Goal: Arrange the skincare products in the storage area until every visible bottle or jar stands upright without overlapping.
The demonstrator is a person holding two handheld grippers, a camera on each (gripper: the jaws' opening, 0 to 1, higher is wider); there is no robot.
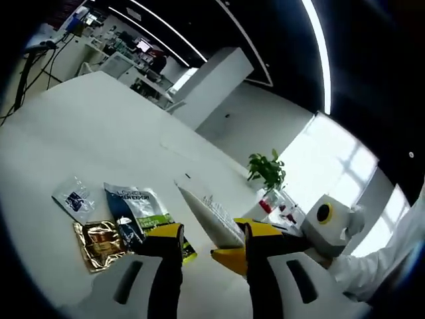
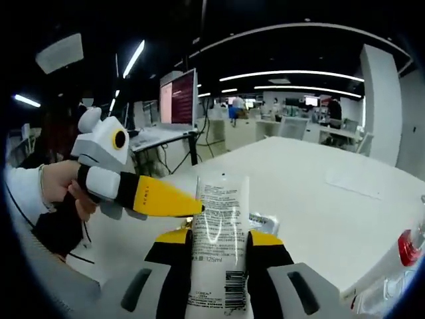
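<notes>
A white squeeze tube (image 2: 218,232) with black print and a barcode stands up between the yellow-tipped jaws of my right gripper (image 2: 216,240), which is shut on it. In the left gripper view the same tube (image 1: 202,206) slants up and left, held from the right by the right gripper (image 1: 227,254). My left gripper (image 1: 209,236) is open, its jaws apart with the tube's lower part just ahead of the gap. Seen from the right gripper view, the left gripper (image 2: 189,203) comes in from the left in a person's hand, its yellow tip touching the tube's upper left edge.
On the white table (image 1: 99,133) lie a clear small packet (image 1: 74,198), a blue and green sachet (image 1: 136,206) and a gold sachet (image 1: 99,242). A potted plant (image 1: 267,169) and red-capped bottles (image 1: 267,206) stand at the far edge. A red cap (image 2: 408,249) shows at the right.
</notes>
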